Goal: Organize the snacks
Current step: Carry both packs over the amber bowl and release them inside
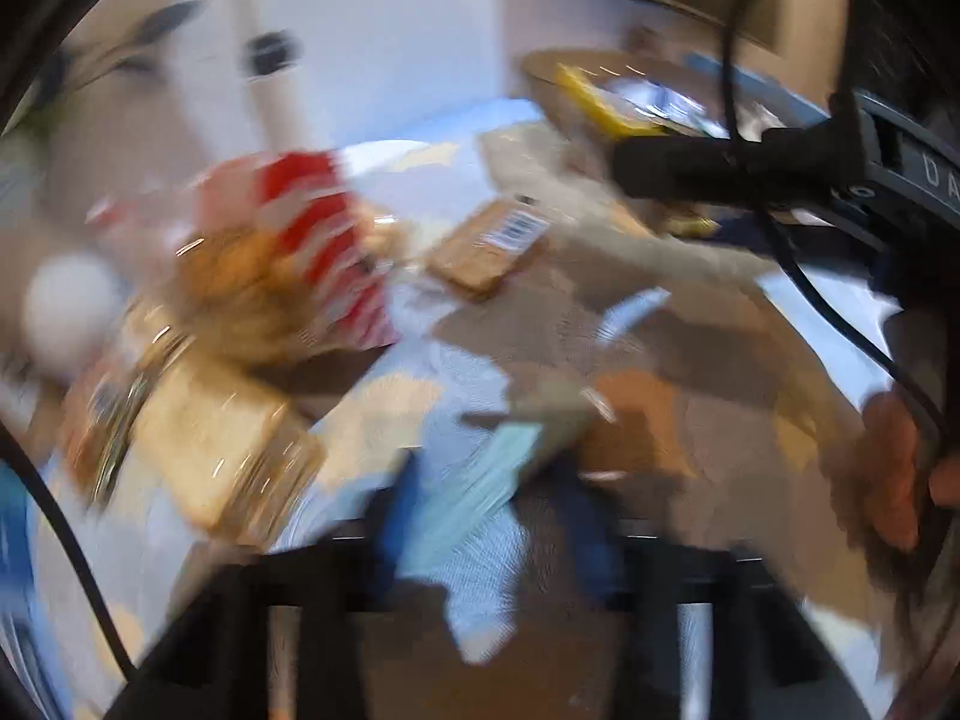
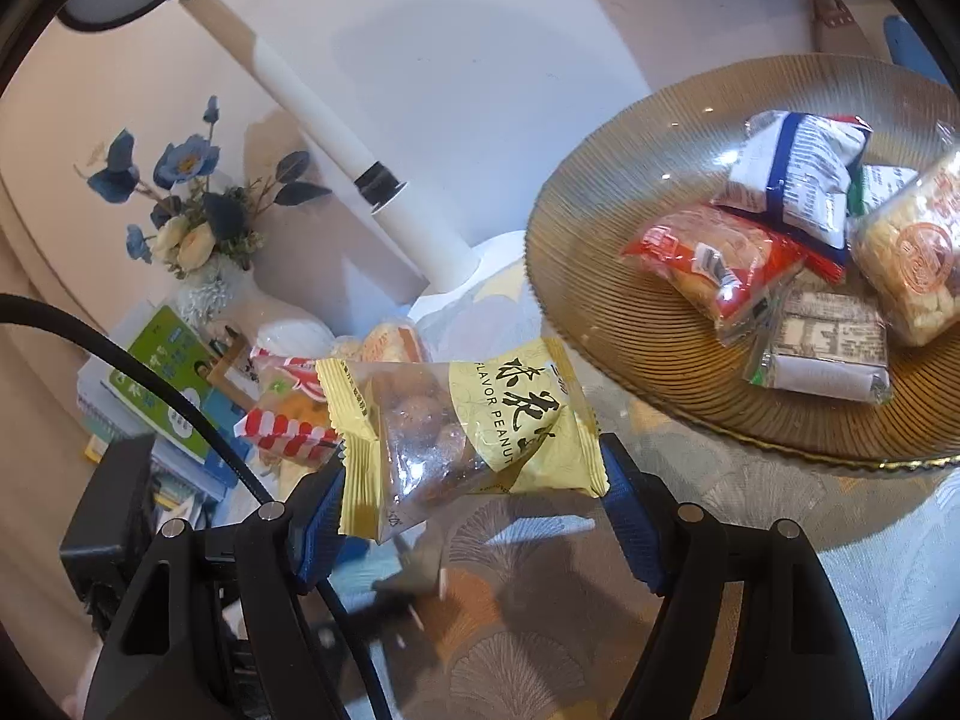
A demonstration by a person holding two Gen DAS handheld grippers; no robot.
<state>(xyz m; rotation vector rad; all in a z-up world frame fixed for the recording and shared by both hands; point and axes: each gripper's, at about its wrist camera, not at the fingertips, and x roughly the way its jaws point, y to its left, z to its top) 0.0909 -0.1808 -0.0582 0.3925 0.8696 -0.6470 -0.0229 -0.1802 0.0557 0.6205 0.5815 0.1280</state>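
My right gripper is shut on a yellow flavor-peanut packet and holds it above the table, left of a ribbed amber glass plate. The plate holds several snack packets, among them a red one and a blue-white one. The left wrist view is heavily blurred. My left gripper hangs over the patterned cloth with its blue pads apart and nothing between them. A red-striped snack bag, a tan cracker packet and a pale packet lie on the table.
A vase of blue and white flowers stands at the back left beside stacked books. A white lamp arm leans across the wall. More snacks lie behind the peanut packet. The right gripper's body shows in the left wrist view.
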